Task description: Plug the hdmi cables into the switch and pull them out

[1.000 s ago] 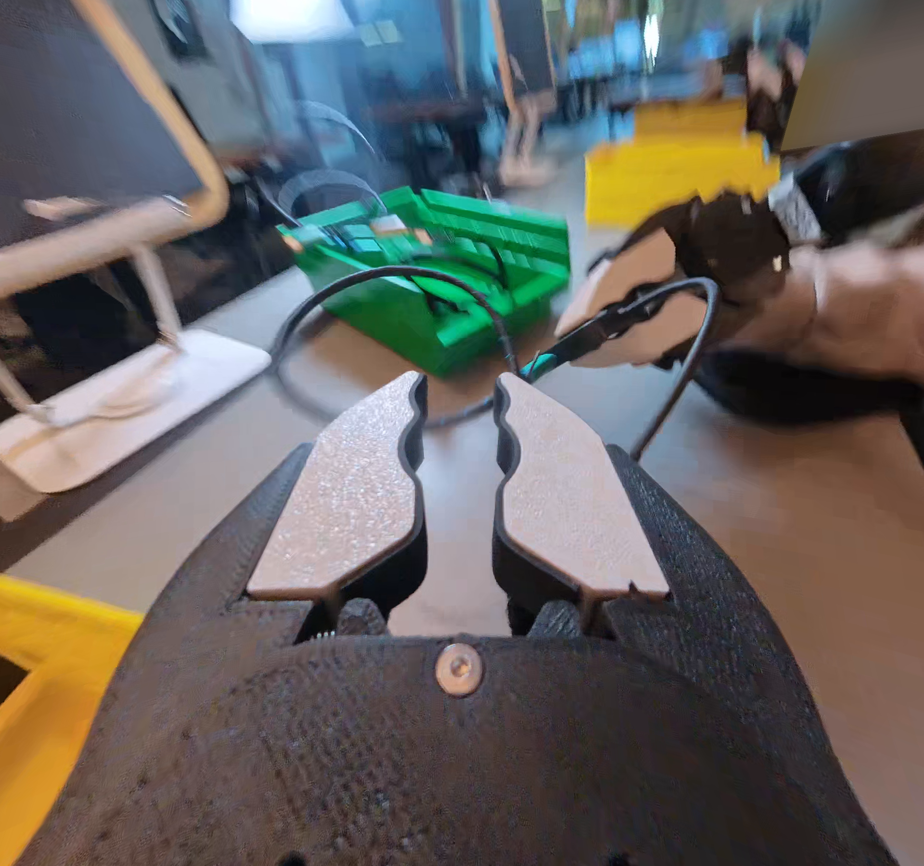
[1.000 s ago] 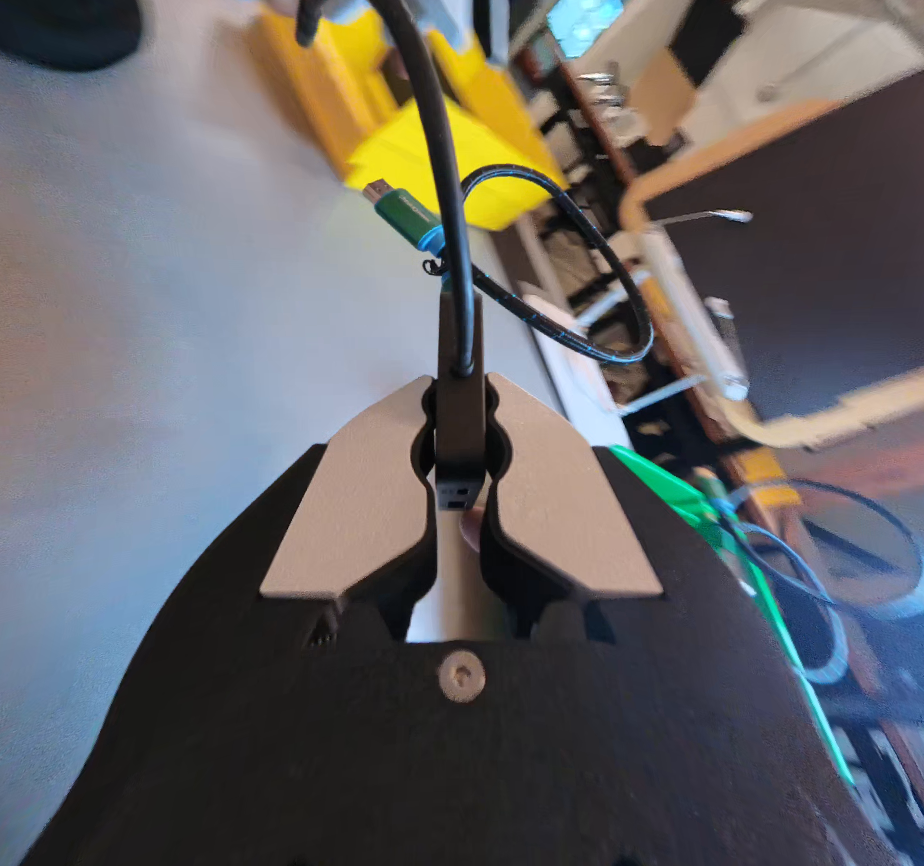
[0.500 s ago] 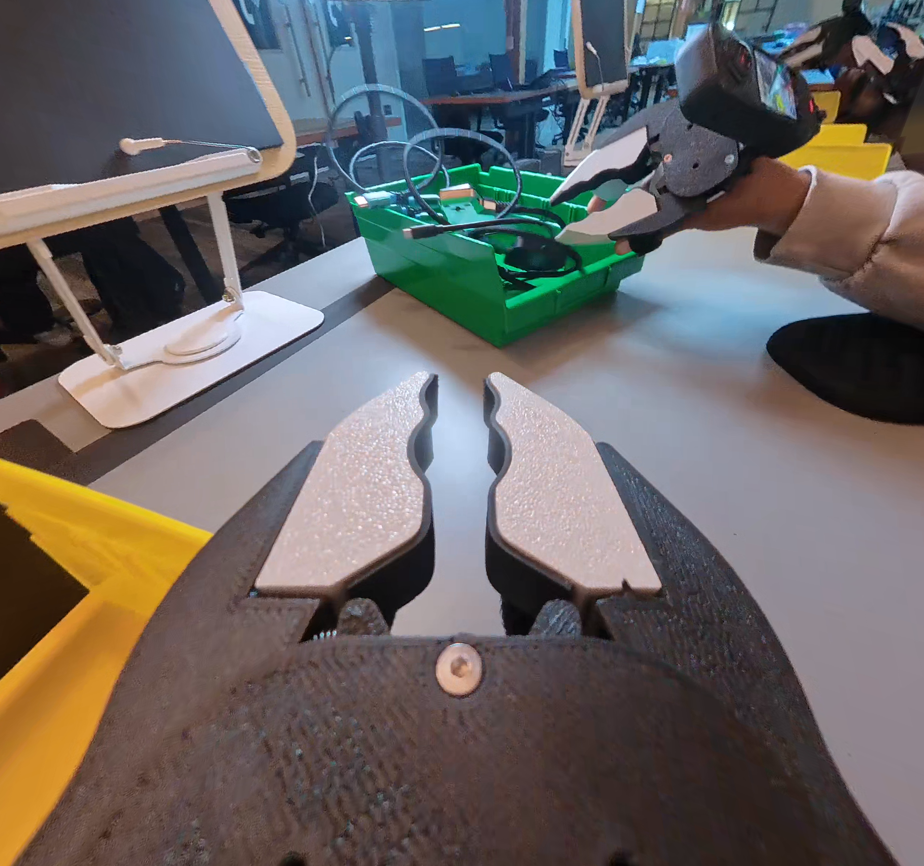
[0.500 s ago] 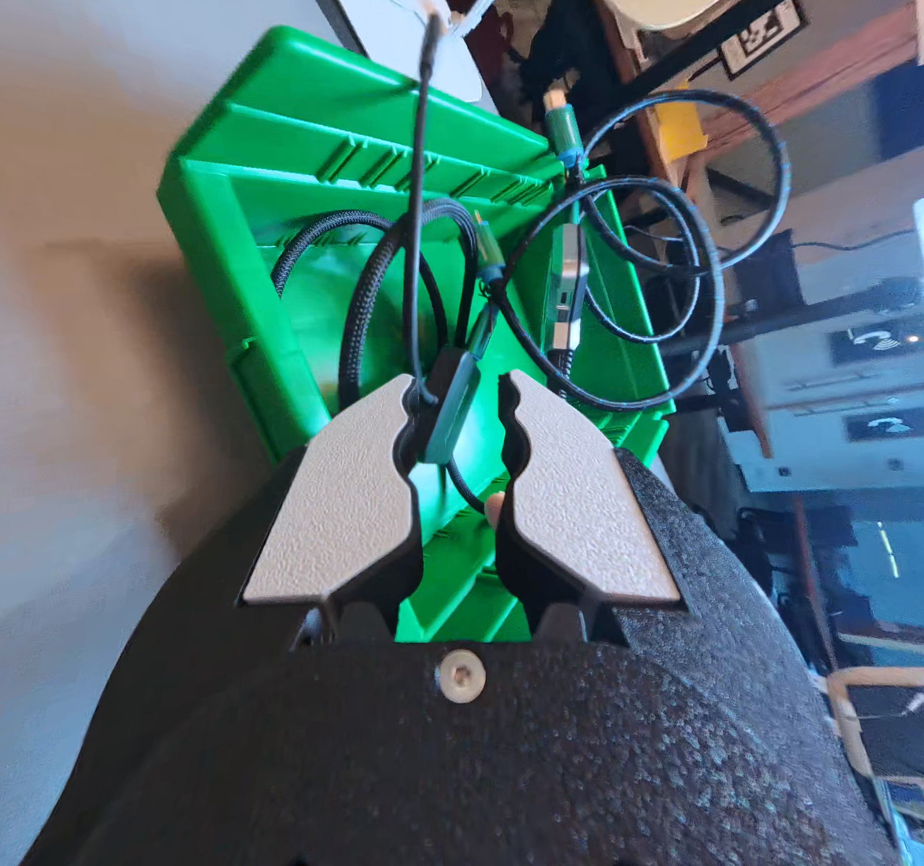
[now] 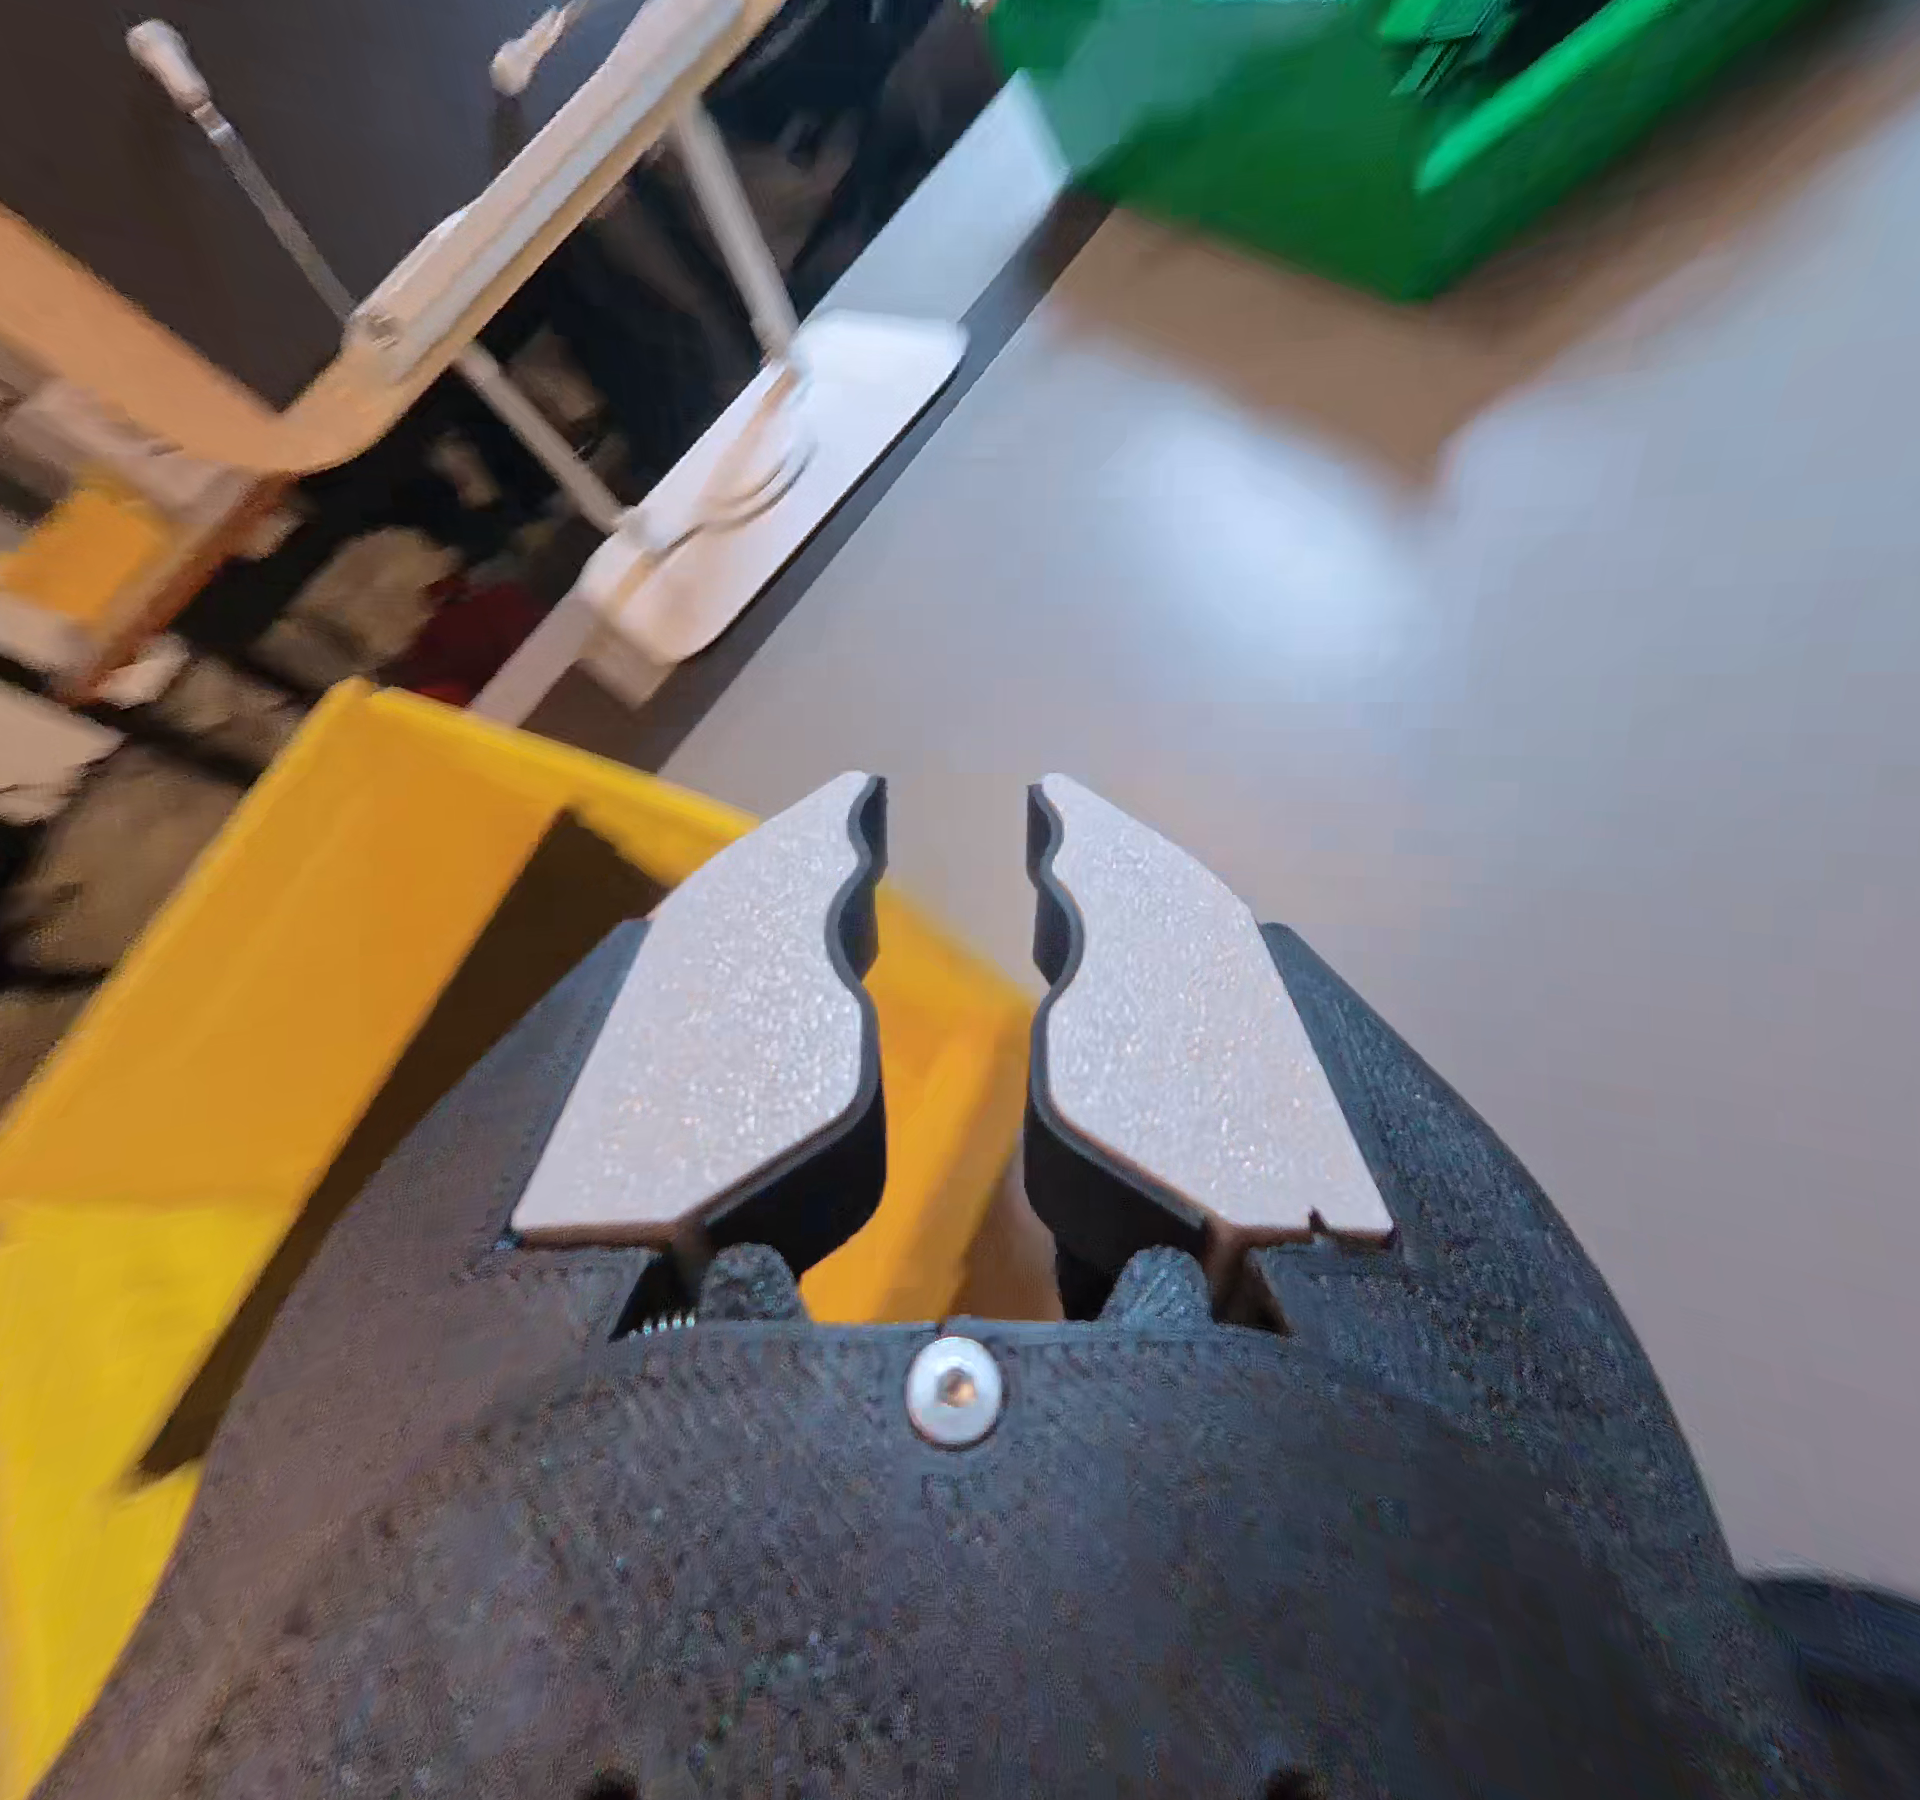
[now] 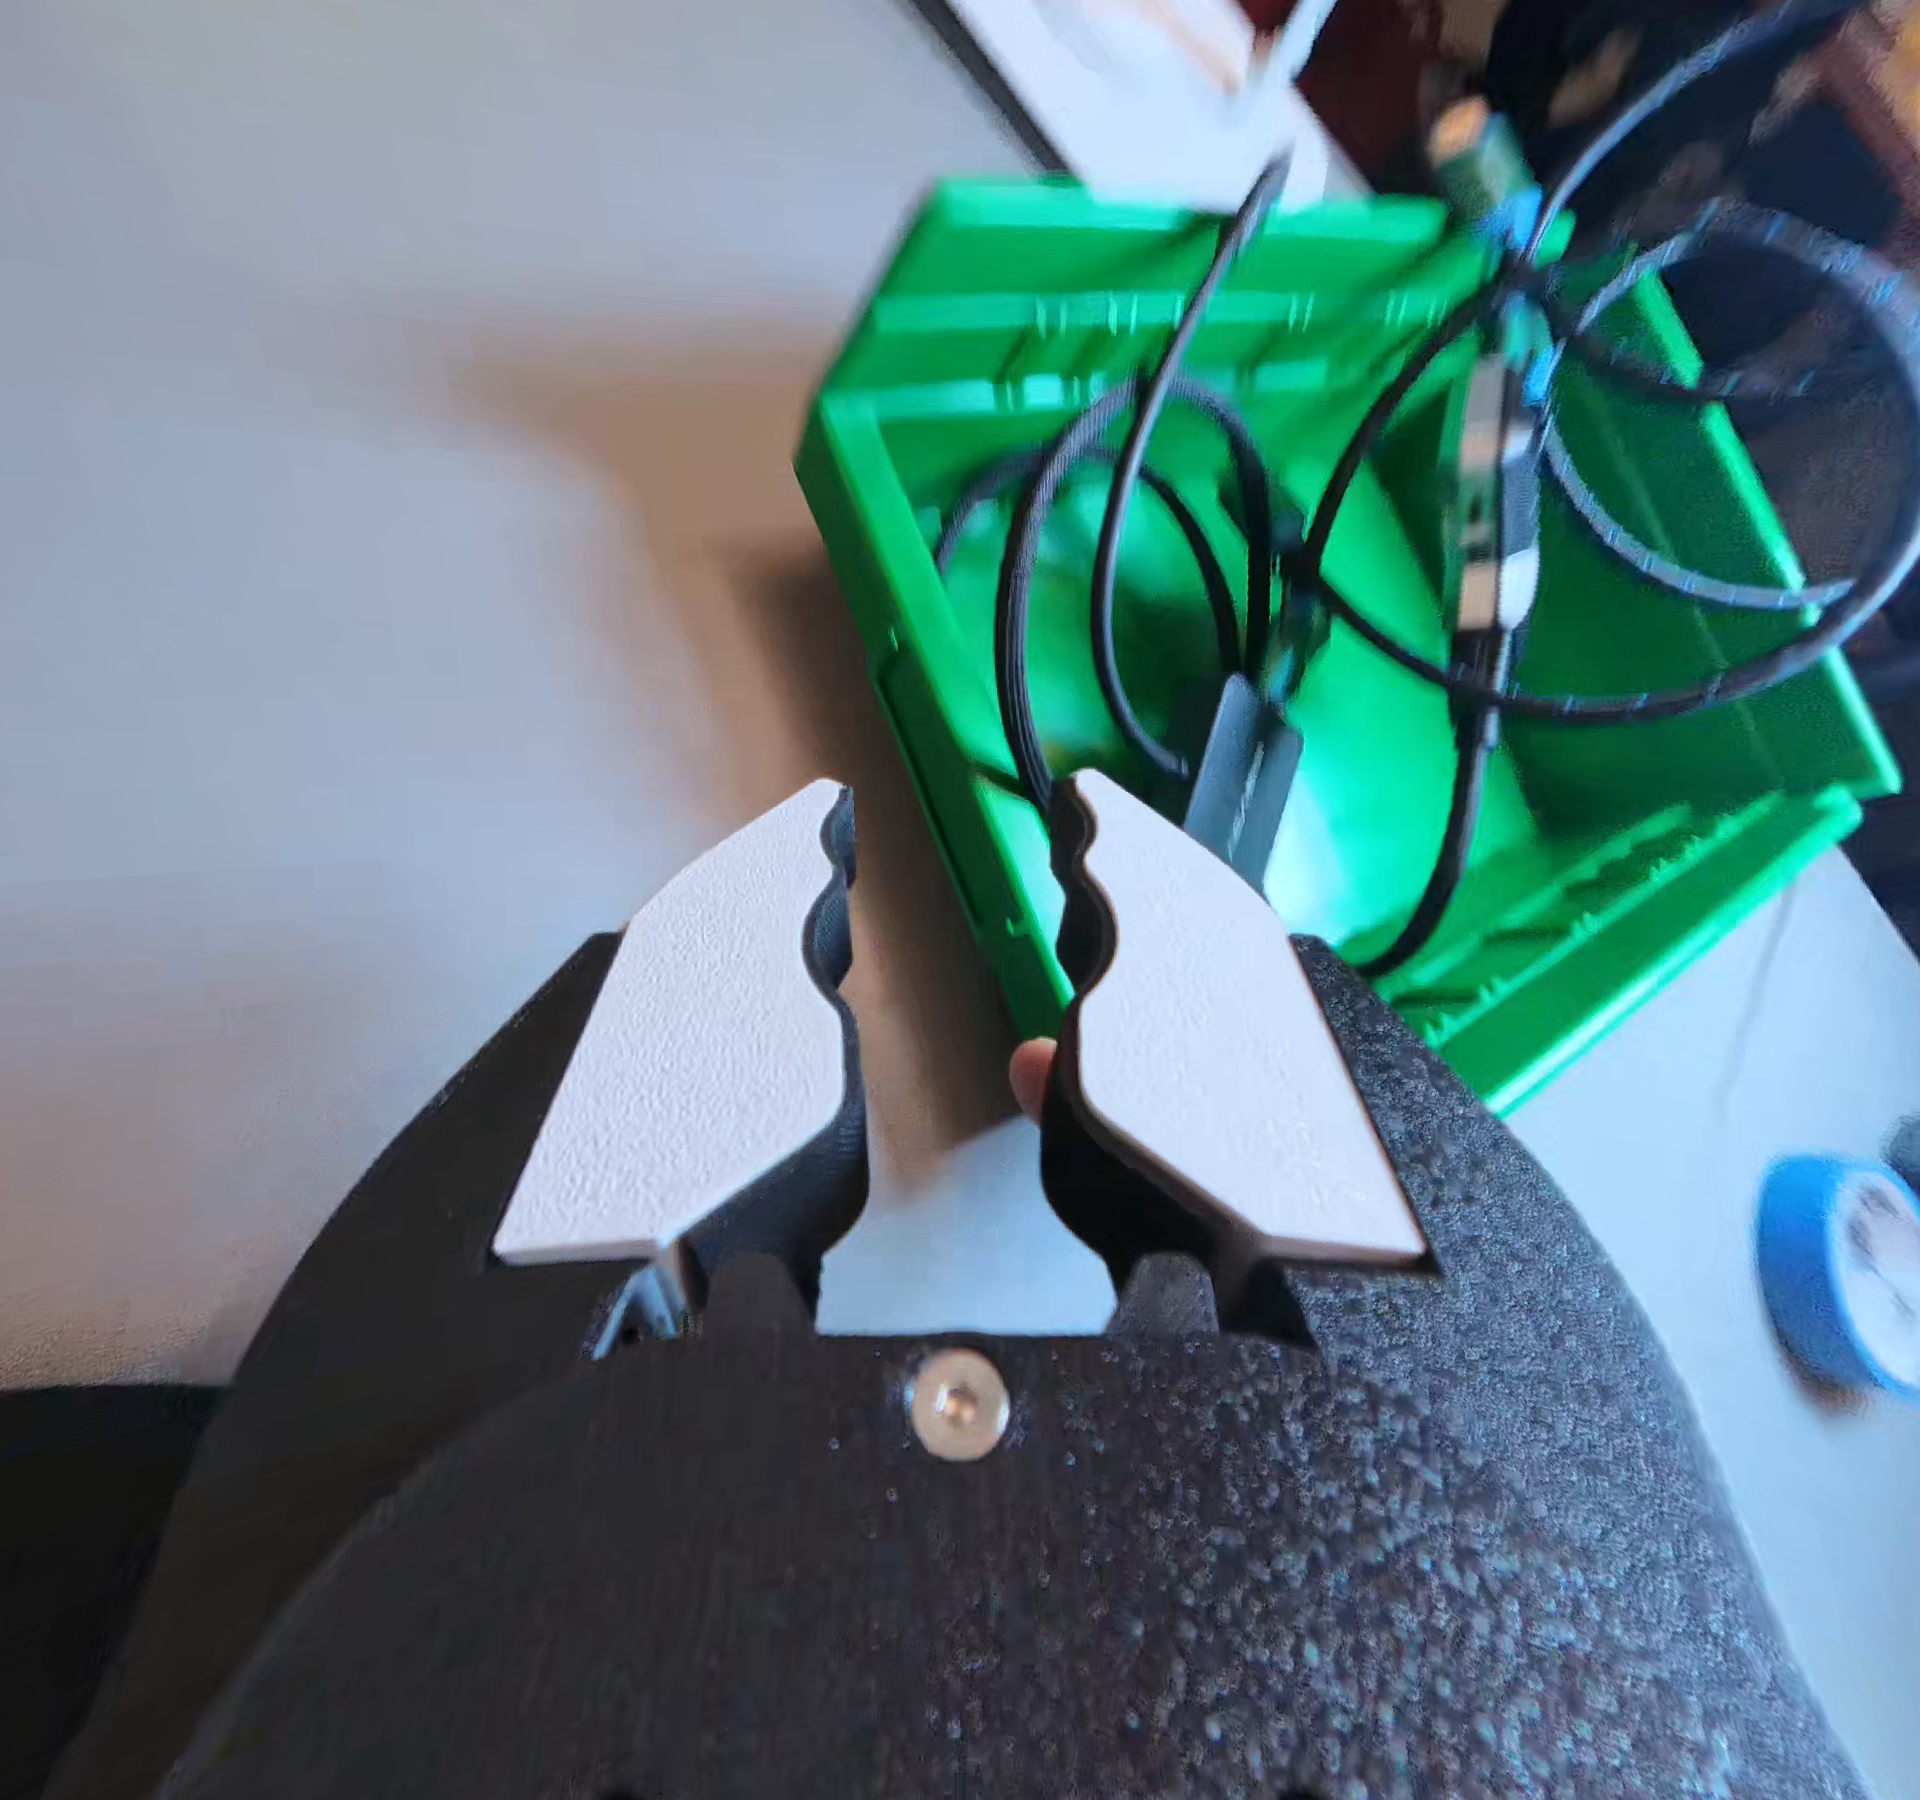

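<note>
Several black HDMI cables (image 6: 1174, 524) lie coiled in a green bin (image 6: 894, 545). A dark plug (image 6: 1242, 784) rests in the bin just beyond my right fingertip. My right gripper (image 6: 956, 794) is open and empty, hovering over the table at the bin's near wall. My left gripper (image 5: 956, 794) is open and empty, over the table beside the corner of a yellow bin (image 5: 312, 971). The green bin shows blurred at the top right of the left wrist view (image 5: 1299, 119). No switch shows clearly in either view.
A white lamp base (image 5: 769, 493) and its arm stand at the table's edge between the two bins. A blue tape roll (image 6: 1839, 1272) lies on the table right of my right gripper. Grey tabletop (image 5: 1351, 711) spreads between the bins.
My right gripper let go of the plug, which now lies in the green bin, and drew back to the bin's near wall. My left gripper swung left and down toward the yellow bin.
</note>
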`<action>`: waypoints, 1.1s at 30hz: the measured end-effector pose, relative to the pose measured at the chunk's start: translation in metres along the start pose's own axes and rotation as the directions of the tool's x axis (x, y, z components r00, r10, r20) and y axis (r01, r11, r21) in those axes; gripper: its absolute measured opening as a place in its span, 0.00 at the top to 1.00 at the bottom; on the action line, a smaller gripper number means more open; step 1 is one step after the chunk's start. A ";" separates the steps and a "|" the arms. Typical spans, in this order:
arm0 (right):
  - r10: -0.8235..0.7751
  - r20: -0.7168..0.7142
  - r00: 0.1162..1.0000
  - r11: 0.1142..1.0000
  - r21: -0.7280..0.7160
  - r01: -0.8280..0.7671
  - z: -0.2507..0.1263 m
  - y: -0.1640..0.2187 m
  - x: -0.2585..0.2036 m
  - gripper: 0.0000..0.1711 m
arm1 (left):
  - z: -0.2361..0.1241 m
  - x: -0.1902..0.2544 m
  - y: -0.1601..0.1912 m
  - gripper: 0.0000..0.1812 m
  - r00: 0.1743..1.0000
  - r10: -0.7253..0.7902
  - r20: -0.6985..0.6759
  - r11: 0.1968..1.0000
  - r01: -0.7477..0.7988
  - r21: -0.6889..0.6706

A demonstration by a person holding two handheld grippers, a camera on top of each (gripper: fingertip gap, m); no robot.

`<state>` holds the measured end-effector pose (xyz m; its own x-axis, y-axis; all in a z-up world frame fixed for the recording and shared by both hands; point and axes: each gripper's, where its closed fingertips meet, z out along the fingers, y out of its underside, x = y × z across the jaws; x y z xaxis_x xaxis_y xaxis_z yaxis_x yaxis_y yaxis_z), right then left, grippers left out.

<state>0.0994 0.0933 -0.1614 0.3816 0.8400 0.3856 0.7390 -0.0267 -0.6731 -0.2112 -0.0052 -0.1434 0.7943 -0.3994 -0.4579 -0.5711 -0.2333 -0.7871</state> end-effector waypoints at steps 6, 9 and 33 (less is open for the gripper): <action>-0.196 -0.126 0.973 0.943 -0.296 0.151 0.033 0.045 0.015 0.71 | -0.024 -0.028 0.068 0.75 1.000 0.010 -0.024 0.956 -0.016 -0.292; -0.254 -0.133 0.958 0.924 -0.327 0.199 0.045 0.046 0.016 0.72 | -0.026 -0.033 0.107 0.71 0.997 0.058 -0.042 0.899 -0.071 -0.432; -0.654 0.049 0.754 0.756 0.052 0.652 -0.002 0.000 -0.144 0.82 | 0.019 0.068 0.043 0.81 0.842 0.504 -0.194 0.853 -0.520 -0.039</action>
<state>0.0452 -0.0284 -0.2153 -0.2231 0.6779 0.7005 0.7790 0.5560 -0.2900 -0.1778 -0.0252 -0.2159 0.3407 -0.6254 -0.7020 -0.9081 -0.0257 -0.4179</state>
